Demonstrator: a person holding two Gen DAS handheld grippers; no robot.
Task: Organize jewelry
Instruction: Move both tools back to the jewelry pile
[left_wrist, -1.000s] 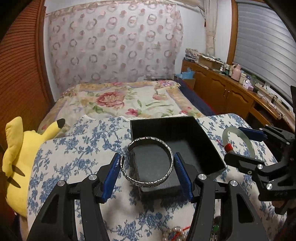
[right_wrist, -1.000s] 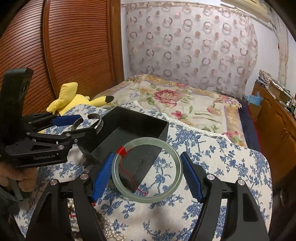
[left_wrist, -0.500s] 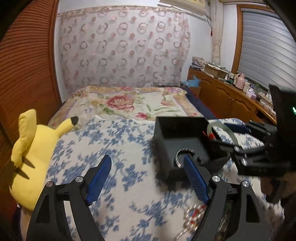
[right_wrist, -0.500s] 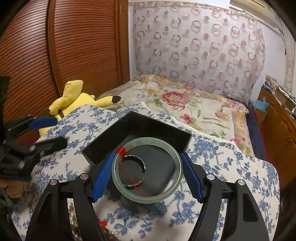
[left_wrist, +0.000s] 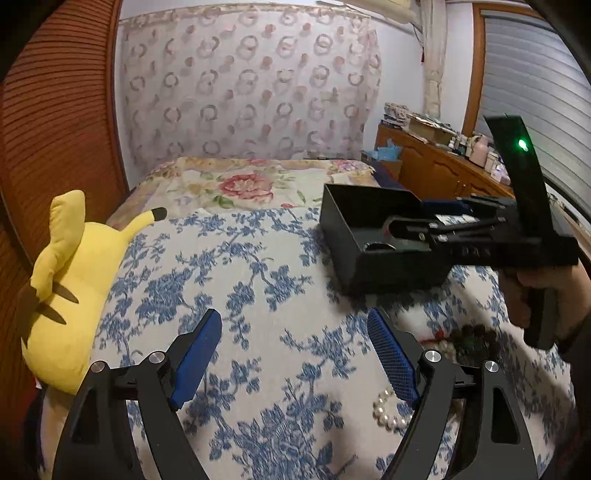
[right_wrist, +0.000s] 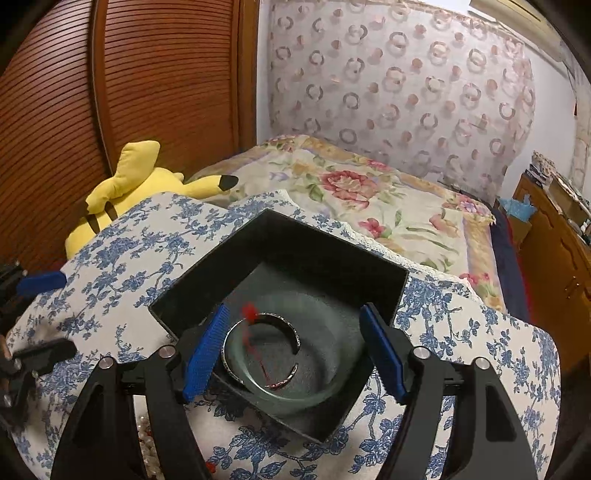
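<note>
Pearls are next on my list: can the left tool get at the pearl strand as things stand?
Probably yes. The left tool is open and empty, and the pearl strand lies uncovered on the floral cloth just beside its right finger; nothing sits between.

box (right_wrist: 334, 266): black
bangle (right_wrist: 295, 391): pale green, red thread
cloth (left_wrist: 258, 295): white, blue floral
plush toy (left_wrist: 70, 273): yellow, black-tipped
gripper pads (right_wrist: 205, 349): blue

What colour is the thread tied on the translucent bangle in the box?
Red, clearest in the right wrist view.
</note>
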